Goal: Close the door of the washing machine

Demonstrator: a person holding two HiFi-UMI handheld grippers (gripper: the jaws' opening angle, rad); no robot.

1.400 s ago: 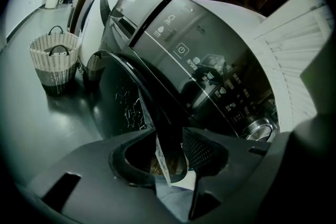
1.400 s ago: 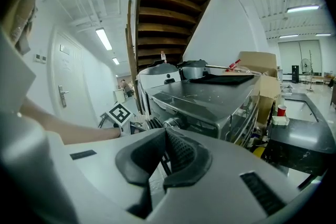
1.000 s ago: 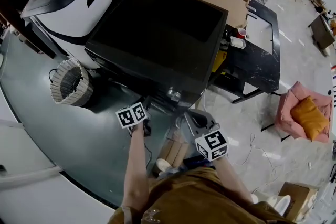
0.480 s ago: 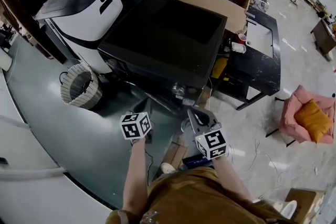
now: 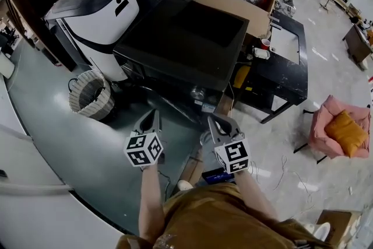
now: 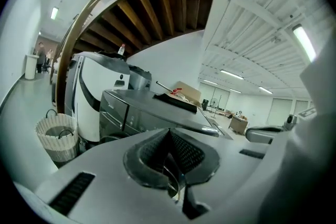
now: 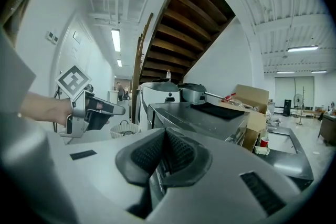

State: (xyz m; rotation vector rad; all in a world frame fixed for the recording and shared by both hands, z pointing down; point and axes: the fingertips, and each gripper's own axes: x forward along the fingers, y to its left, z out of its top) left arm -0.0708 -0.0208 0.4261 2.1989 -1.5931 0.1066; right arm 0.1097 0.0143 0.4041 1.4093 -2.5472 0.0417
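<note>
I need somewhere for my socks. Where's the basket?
Head view: the basket sits on the floor at left, beside the white machine and the black washing machine.

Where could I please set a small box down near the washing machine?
The black top of the washing machine looks mostly bare, between the white appliance and the cardboard box. The floor in front of the wicker basket is free too. Crowded: the cardboard box, and the black table near the red cup.

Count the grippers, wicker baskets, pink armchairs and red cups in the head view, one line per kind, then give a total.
Grippers: 2, left gripper and right gripper
Wicker basket: 1
Pink armchair: 1
Red cup: 1
Total: 5
</note>
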